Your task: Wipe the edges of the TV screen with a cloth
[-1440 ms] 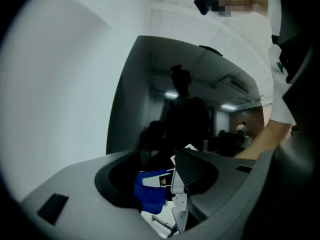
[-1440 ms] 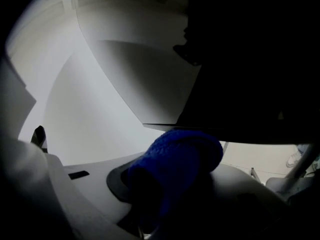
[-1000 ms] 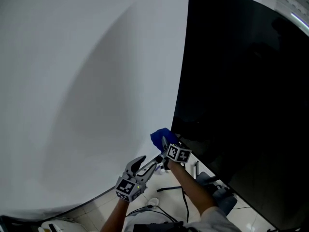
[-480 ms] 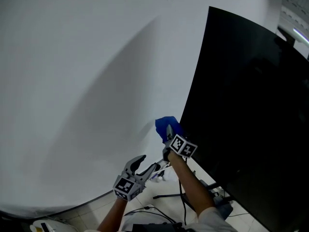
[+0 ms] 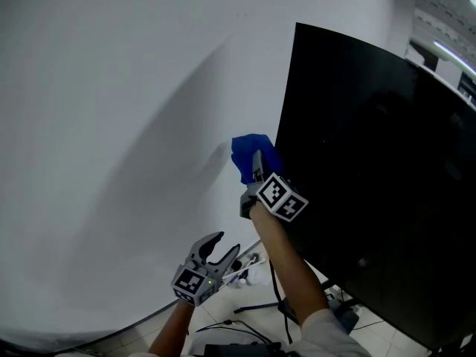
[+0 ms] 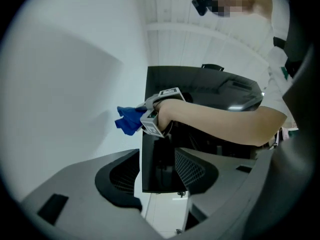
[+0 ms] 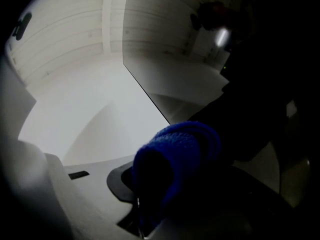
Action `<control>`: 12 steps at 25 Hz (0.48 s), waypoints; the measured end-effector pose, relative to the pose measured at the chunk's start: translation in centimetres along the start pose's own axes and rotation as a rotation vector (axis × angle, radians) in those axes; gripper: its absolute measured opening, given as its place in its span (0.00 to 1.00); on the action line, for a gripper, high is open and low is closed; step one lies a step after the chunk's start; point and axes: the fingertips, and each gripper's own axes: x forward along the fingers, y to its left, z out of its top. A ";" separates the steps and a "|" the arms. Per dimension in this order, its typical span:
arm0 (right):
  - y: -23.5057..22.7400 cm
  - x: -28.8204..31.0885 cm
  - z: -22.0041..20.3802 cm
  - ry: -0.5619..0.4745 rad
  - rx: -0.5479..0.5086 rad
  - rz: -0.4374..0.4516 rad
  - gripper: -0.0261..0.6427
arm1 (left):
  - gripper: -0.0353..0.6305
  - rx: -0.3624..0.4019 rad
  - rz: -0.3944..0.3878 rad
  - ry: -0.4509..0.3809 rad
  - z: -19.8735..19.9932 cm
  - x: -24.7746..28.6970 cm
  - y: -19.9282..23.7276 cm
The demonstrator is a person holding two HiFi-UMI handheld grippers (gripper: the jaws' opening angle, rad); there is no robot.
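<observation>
A large black TV screen (image 5: 372, 169) stands upright in front of a white wall. My right gripper (image 5: 256, 171) is shut on a blue cloth (image 5: 251, 155) and presses it against the TV's left edge, about halfway up. In the right gripper view the blue cloth (image 7: 180, 159) bulges between the jaws, with the dark TV screen (image 7: 260, 74) to its right. My left gripper (image 5: 222, 253) hangs lower down, open and empty, away from the TV. The left gripper view shows the cloth (image 6: 130, 119) at the TV screen (image 6: 165, 149) edge.
The white wall (image 5: 119, 125) fills the left side. Cables and a stand (image 5: 260, 303) lie on the floor below the TV. The person's right forearm (image 5: 286, 266) reaches up along the screen's edge.
My right gripper has slid the blue cloth upward along the TV's left edge. The left gripper has stayed low and open.
</observation>
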 end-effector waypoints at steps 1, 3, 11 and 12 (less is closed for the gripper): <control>0.8 0.4 1.3 -0.018 0.000 0.012 0.19 | 0.35 0.002 -0.007 -0.004 0.3 0.1 -0.3; 2.3 1.3 3.9 -0.052 0.009 0.035 0.19 | 0.35 -0.001 -0.019 -0.011 0.8 0.4 -0.7; 9.4 4.6 14.6 -0.191 -0.078 0.118 0.19 | 0.35 -0.002 -0.022 -0.042 1.5 0.6 -0.1; 10.3 5.1 16.0 -0.206 -0.093 0.125 0.19 | 0.35 -0.006 -0.022 -0.042 1.5 0.6 0.0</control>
